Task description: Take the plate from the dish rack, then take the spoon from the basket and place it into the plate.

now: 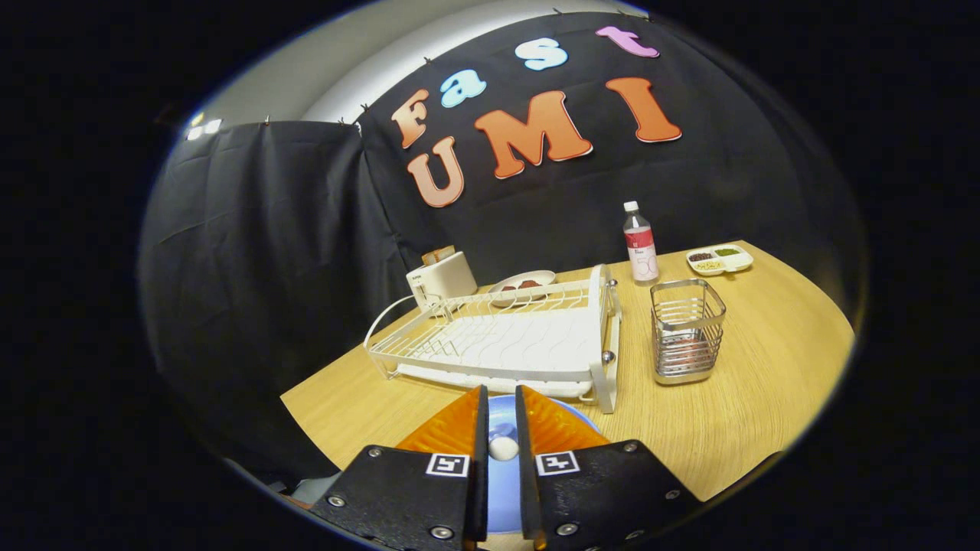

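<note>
A blue plate (pixel 501 417) lies on the wooden table just in front of the white dish rack (pixel 498 337), mostly hidden under my fingers. My gripper (pixel 501 392) hovers over the plate, its fingers drawn close together with a small white spoon (pixel 503 448) pinched between them; just a rounded white part of it shows in the narrow gap. The rack stands bare beyond the fingertips. To the right of the rack stands the metal wire basket (pixel 687 330), with nothing sticking out of its top.
Behind the rack are a white toaster (pixel 442 280) with bread in it and a white dish (pixel 523 285) holding dark food. A bottle (pixel 640 245) with a red label and a divided snack tray (pixel 720 259) stand at the back right. The table's left edge runs close to the rack.
</note>
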The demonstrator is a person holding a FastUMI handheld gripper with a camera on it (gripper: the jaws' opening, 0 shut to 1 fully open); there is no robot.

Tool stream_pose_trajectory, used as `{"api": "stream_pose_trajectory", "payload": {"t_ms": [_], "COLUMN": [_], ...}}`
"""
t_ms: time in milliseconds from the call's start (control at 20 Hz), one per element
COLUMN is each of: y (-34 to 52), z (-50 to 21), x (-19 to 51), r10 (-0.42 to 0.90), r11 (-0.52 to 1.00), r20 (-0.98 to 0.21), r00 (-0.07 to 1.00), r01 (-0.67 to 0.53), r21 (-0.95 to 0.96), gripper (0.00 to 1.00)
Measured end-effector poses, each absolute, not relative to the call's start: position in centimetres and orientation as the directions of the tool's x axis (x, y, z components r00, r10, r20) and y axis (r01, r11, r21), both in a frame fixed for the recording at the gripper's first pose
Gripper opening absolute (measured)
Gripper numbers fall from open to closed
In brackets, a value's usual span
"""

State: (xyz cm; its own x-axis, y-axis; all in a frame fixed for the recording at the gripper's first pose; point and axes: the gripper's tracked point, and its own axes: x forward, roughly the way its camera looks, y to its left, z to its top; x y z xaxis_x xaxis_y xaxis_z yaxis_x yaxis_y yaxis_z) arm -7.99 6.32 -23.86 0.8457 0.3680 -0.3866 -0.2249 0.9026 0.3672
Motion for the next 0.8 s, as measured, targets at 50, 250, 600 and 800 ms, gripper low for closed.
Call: {"api": "stream_pose_trajectory", "payload": {"t_ms": [50,250,600,800], "y": [6.2,6.3,5.4,4.7], "z": [-23.7,-21.4,-14.2,-10.1], "x": [-8.1,-8.0,-7.2,-7.0], "r10": [0.367,0.365,0.240,0.149], "r11": [0.903,0.900,0.957,0.978], "r20": [-0.388,-0.340,-0.178,-0.075], "r00": [0.845,0.867,0.954,0.986], "r01": [-0.224,-0.235,-0.202,-0.136], "r21": [0.367,0.367,0.210,0.158], "gripper": [0.19,0.38,0.74,0.80]}}
